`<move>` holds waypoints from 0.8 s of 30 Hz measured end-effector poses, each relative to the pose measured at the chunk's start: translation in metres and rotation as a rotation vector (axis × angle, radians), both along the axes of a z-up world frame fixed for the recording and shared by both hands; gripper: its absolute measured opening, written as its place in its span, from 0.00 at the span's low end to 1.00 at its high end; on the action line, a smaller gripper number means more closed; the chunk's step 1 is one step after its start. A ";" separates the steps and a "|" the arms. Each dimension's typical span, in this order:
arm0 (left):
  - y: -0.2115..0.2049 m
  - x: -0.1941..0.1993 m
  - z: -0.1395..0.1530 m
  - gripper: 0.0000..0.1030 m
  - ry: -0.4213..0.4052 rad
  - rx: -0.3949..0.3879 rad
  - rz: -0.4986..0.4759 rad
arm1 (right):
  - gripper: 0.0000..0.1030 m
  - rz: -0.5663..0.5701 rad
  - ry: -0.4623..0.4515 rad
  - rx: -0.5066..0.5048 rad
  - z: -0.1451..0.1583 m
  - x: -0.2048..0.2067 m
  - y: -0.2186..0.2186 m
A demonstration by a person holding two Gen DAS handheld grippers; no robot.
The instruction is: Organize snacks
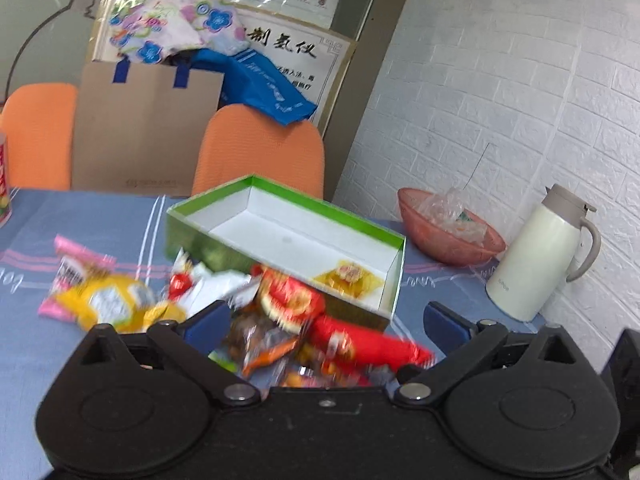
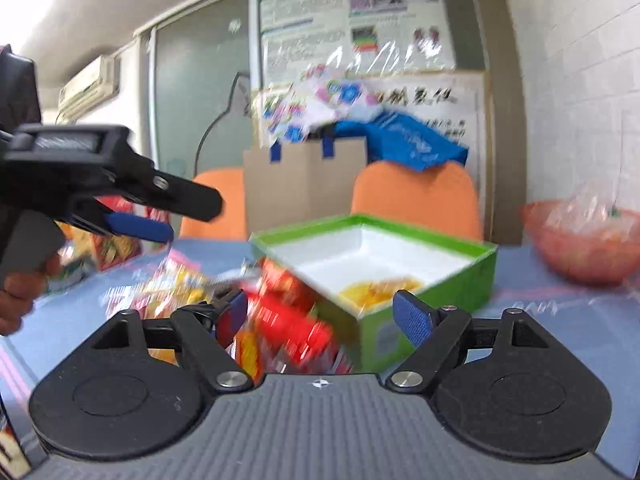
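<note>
An open green box point(image 1: 288, 236) with a white inside lies tilted on the blue tablecloth point(image 1: 100, 216), its near side propped on a pile of snack packets. In the pile are a red packet point(image 1: 368, 342), a yellow one point(image 1: 108, 300) and a pink one point(image 1: 68, 256). My left gripper point(image 1: 326, 320) is open just above the pile and holds nothing. My right gripper point(image 2: 323, 314) is open too, with the red packets point(image 2: 292, 324) and the box point(image 2: 400, 264) in front of it. A blue pad point(image 2: 136, 227) of the left gripper shows at the left, held by a hand point(image 2: 16, 296).
A pink bowl point(image 1: 448, 240) with clear wrappers and a cream thermos jug point(image 1: 536, 256) stand at the right by the white brick wall. Two orange chairs point(image 1: 260, 152) and a cardboard bag point(image 1: 144, 132) are behind the table. A printed can point(image 1: 3, 184) is at the left edge.
</note>
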State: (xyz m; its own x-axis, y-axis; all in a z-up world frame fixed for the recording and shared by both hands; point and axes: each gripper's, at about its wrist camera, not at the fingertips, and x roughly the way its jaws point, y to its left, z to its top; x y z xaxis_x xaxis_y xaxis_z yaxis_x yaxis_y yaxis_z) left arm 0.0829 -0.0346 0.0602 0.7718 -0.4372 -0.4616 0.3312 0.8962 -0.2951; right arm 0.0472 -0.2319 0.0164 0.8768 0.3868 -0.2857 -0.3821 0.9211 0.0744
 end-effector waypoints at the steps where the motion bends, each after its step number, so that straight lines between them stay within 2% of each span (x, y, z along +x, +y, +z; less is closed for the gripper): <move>1: 0.003 -0.005 -0.004 1.00 0.012 0.001 0.001 | 1.00 0.009 0.011 -0.023 -0.002 0.000 0.003; 3: 0.009 -0.013 -0.012 1.00 0.029 -0.008 -0.008 | 1.00 0.015 0.023 -0.070 -0.002 0.008 0.011; 6: 0.014 -0.022 -0.018 1.00 0.058 -0.038 -0.042 | 0.91 0.018 0.020 -0.091 -0.004 0.018 0.016; 7: 0.014 -0.023 -0.020 1.00 0.064 -0.046 -0.056 | 0.68 0.025 0.039 -0.091 -0.005 0.022 0.017; 8: 0.012 -0.024 -0.020 1.00 0.068 -0.044 -0.070 | 0.57 0.023 0.065 -0.077 -0.005 0.025 0.015; 11: 0.000 -0.026 -0.023 1.00 0.076 -0.029 -0.135 | 0.54 -0.004 0.116 0.030 -0.002 0.021 -0.004; 14: -0.014 -0.025 -0.027 1.00 0.090 -0.057 -0.210 | 0.51 -0.042 0.167 0.153 -0.001 0.009 -0.035; 16: -0.026 -0.024 -0.030 1.00 0.098 -0.075 -0.256 | 0.51 -0.084 0.186 0.196 -0.002 0.001 -0.052; 17: -0.034 -0.022 -0.032 1.00 0.105 -0.078 -0.276 | 0.51 -0.126 0.195 0.197 -0.002 -0.002 -0.060; 19: -0.050 -0.017 -0.035 1.00 0.120 -0.085 -0.307 | 0.61 -0.224 0.192 0.145 -0.006 -0.005 -0.069; 21: -0.065 -0.009 -0.039 1.00 0.138 -0.095 -0.335 | 0.62 -0.284 0.206 0.091 -0.015 -0.005 -0.072; 24: -0.088 0.009 -0.046 1.00 0.174 -0.111 -0.332 | 0.67 -0.286 0.219 0.072 -0.024 -0.009 -0.076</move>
State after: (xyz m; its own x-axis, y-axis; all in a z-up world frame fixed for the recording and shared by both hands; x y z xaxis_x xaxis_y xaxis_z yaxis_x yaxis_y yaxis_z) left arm 0.0915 -0.1230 0.0145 0.4940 -0.7049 -0.5090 0.5346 0.7080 -0.4615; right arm 0.0383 -0.3082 -0.0076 0.8736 0.1608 -0.4592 -0.0776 0.9778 0.1948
